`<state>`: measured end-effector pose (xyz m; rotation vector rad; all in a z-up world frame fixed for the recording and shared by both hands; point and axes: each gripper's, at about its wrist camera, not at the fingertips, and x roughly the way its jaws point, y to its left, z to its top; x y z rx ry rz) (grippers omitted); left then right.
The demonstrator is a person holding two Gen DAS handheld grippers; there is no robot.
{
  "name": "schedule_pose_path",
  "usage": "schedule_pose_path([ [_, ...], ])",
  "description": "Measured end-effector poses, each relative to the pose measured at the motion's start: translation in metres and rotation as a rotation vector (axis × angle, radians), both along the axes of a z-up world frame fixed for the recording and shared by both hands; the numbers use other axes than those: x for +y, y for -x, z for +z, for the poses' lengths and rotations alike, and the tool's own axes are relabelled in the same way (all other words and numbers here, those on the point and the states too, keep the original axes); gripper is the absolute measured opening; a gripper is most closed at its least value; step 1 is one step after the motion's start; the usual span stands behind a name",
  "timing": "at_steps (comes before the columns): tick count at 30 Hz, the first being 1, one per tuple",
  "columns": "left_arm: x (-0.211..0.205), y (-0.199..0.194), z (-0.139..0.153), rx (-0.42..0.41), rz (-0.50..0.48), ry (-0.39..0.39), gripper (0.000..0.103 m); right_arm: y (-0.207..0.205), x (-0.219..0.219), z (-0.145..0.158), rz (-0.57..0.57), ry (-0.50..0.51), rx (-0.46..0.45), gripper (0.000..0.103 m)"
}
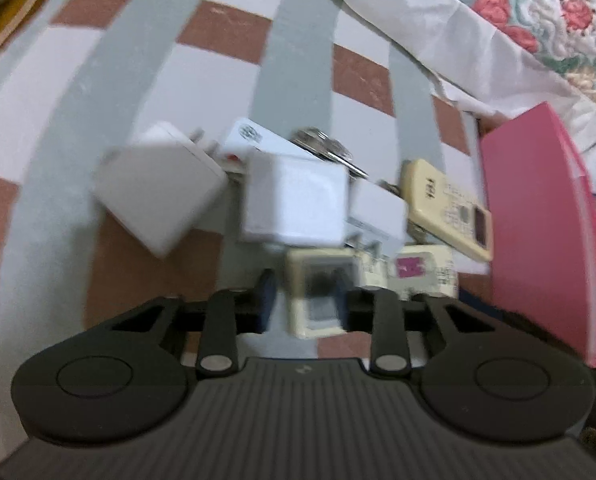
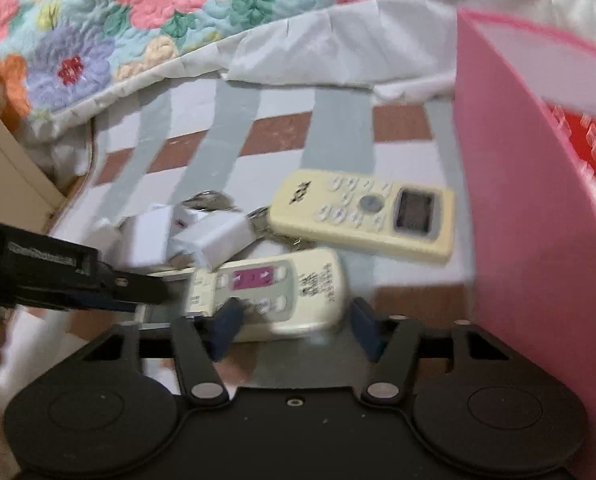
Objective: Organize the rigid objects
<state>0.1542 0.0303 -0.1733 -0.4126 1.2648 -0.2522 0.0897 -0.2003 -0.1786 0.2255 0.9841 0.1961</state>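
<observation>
Left gripper [image 1: 303,300] jaws narrow, straddling the screen end of the near remote [image 1: 373,276], contact unclear through blur. Right gripper [image 2: 296,326] jaws wide, either side of its other end [image 2: 282,284], not pressing. Beyond: white chargers [image 1: 294,204], keys [image 1: 321,146], second remote [image 2: 363,214]. Pink bin [image 2: 533,216] close alongside; red inside only from right wrist.

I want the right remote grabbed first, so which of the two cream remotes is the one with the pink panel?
The nearer remote, lying between the right gripper fingers, has the pink panel. The farther remote has only pale buttons and a grey screen.
</observation>
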Motion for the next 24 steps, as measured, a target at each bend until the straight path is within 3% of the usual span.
schedule_pose_path([
  [5, -0.003, 0.008, 0.002, 0.011, 0.002, -0.018, 0.025, 0.004, 0.003, 0.005, 0.011, 0.015, 0.032, 0.058],
  [11, -0.005, 0.015, 0.005, 0.035, -0.009, -0.058, 0.030, 0.004, 0.004, 0.005, 0.046, 0.008, 0.072, 0.062],
  [13, 0.000, 0.014, 0.002, 0.035, -0.001, -0.039, 0.035, 0.003, 0.006, 0.004, 0.055, 0.014, 0.073, 0.067],
  [17, 0.007, 0.011, -0.004, 0.044, 0.035, 0.030, 0.031, 0.000, 0.010, 0.004, 0.077, 0.027, 0.072, 0.068],
  [24, -0.008, 0.027, 0.008, 0.015, -0.003, -0.044, 0.032, 0.008, 0.007, 0.006, 0.062, 0.000, 0.069, 0.068],
])
